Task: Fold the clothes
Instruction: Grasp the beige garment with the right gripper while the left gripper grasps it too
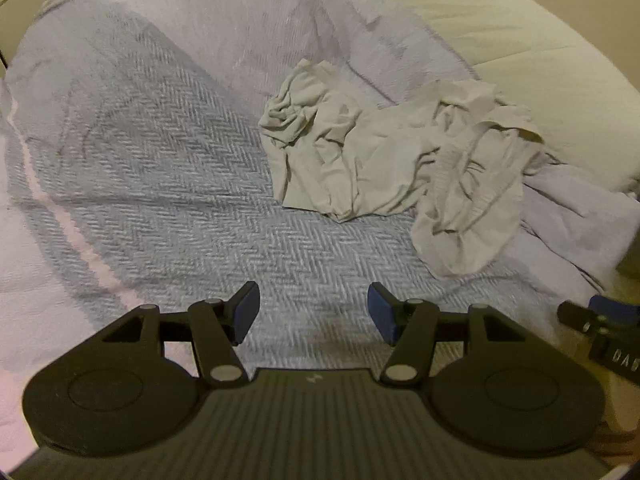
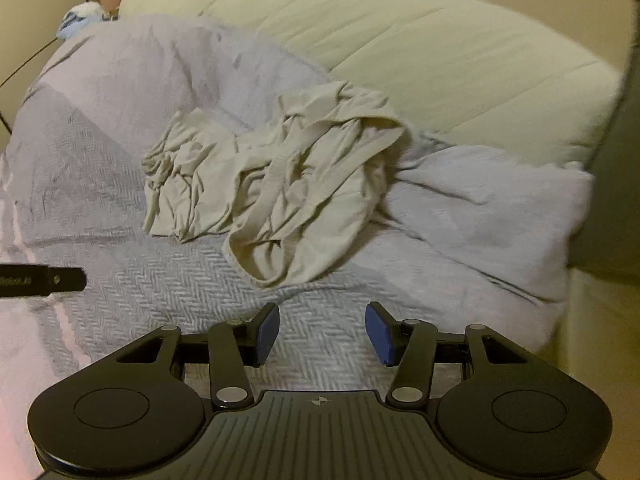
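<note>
A crumpled beige garment [image 1: 384, 160] lies in a heap on a lilac herringbone blanket [image 1: 160, 184]; the right wrist view shows the same garment [image 2: 276, 176] with a ribbed band looping toward me. My left gripper [image 1: 314, 312] hovers open above bare blanket, short of the garment's near edge, nothing between its blue pads. Open too, my right gripper [image 2: 322, 334] hangs just short of the garment's nearest fold. Part of the right gripper [image 1: 600, 328] shows at the left view's right edge, and a finger of the left gripper [image 2: 44, 278] at the right view's left edge.
A cream quilted duvet [image 2: 420, 48] bulges behind and to the right of the garment. The lilac blanket [image 2: 480, 216] bunches into a ridge at right. Pale blue and white items [image 2: 80, 16] sit at the far back left. A dark shape [image 2: 616, 160] borders the right edge.
</note>
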A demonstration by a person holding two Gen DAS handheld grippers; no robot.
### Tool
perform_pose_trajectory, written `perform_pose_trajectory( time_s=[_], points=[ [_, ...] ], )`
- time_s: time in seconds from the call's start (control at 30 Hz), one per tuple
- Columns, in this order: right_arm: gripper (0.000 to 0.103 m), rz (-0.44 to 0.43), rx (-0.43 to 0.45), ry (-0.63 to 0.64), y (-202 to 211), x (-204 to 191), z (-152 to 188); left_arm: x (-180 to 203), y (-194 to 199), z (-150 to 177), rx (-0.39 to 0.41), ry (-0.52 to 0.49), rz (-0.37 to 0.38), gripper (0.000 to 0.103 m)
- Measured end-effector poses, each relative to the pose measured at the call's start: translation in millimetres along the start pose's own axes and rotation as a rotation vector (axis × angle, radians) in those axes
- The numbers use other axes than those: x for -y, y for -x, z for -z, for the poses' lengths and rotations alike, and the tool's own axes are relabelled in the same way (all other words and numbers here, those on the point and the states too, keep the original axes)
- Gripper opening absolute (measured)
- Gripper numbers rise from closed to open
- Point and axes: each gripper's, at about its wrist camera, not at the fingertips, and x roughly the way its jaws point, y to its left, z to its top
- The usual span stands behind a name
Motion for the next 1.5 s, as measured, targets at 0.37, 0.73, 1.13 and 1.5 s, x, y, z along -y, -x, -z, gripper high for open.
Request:
perform_pose_trajectory(
  time_s=[0.37,0.73,1.13,1.5],
  points=[
    [0.052,-0.083,-0.038,-0.148,-92.2,8.7,-23.0,-17.3,-93.1,-28.2,-0.043,0.093,0.032,0.057],
    [0.033,-0.096,-0.058,-0.218,-151.2,3.5,-27.9,-39.8,-164.8,-61.8,-0.004,0.291,0.12,0.062],
    [0.001,-0.141,0.102,-0.287,-94.3,28.3,-41.1,-57.3,-140.7,-50.0,0.105,0.448,0.331,0.007],
    [0.001,-0.338,0.483,-0.424,63.3,40.0,-86.9,-122.3,72.6,21.1,0.407,0.494,0.346,0.007]
  ],
)
